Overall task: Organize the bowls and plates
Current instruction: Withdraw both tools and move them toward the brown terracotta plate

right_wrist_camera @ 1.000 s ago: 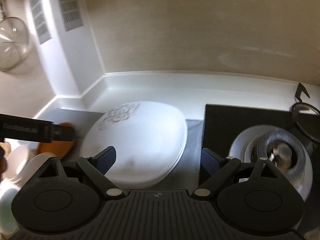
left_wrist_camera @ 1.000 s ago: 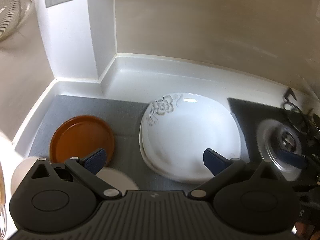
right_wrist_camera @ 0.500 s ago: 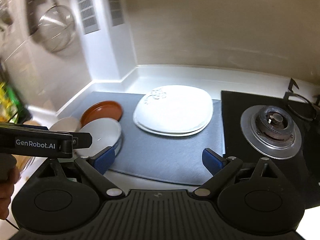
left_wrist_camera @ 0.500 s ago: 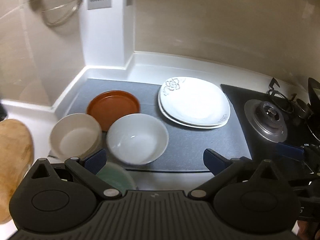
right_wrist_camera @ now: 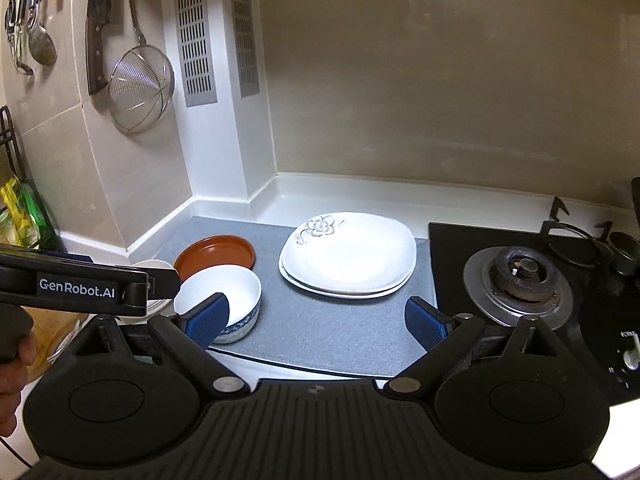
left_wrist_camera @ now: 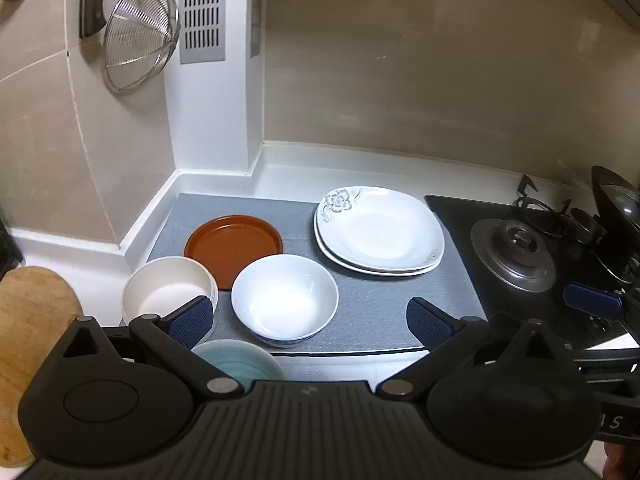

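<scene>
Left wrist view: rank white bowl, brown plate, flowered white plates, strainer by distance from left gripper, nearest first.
From the left gripper:
1. White bowl, just ahead, centre.
2. Brown plate, behind it, left.
3. Flowered white plates, stacked, right; close to the brown plate's distance.
4. Strainer, on the wall.

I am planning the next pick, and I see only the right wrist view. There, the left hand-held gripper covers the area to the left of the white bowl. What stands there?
Observer: A cream bowl stands there on the grey mat, beside the white bowl and in front of the brown plate.
Operator: Is anything in front of the white bowl?
Observer: Yes, a pale green bowl, partly hidden behind the left hand-held gripper.
Operator: Does that gripper hold anything?
Observer: No, its jaws stand open and empty.
</scene>
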`<state>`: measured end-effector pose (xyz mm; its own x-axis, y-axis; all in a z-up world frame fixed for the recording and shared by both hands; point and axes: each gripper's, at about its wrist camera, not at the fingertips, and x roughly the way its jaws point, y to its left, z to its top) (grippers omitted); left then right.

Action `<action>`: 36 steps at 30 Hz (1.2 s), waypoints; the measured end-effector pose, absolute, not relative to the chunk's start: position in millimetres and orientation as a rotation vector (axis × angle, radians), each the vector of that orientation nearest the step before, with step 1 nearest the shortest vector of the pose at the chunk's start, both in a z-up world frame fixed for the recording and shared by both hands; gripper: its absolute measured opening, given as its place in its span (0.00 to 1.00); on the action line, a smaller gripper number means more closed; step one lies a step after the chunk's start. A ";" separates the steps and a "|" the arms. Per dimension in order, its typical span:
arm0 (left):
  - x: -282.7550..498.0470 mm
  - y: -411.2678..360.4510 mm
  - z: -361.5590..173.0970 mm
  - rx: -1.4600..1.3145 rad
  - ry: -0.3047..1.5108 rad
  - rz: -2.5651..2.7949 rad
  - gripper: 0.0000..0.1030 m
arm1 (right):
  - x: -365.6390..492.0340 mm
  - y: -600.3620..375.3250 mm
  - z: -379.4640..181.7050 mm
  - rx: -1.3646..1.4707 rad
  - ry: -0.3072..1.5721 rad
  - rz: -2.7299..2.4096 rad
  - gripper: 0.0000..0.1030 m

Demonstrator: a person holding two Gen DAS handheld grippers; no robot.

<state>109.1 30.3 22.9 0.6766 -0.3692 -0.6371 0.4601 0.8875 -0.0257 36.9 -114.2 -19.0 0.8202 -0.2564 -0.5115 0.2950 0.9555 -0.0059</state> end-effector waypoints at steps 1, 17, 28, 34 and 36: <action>108.7 30.7 23.5 0.142 0.681 -0.474 1.00 | 34.8 -113.8 -18.4 0.076 0.529 -0.300 0.93; 115.8 56.5 22.4 0.134 0.676 -0.468 1.00 | 43.1 -90.3 -19.1 0.065 0.524 -0.300 0.93; 126.3 74.0 17.1 0.135 0.699 -0.472 1.00 | 53.1 -74.6 -21.5 0.069 0.540 -0.308 0.93; 134.9 84.6 14.7 0.126 0.715 -0.461 1.00 | 62.4 -67.2 -23.0 0.063 0.551 -0.293 0.93; 138.4 87.6 13.5 0.126 0.722 -0.453 1.00 | 65.8 -65.8 -23.5 0.063 0.555 -0.290 0.93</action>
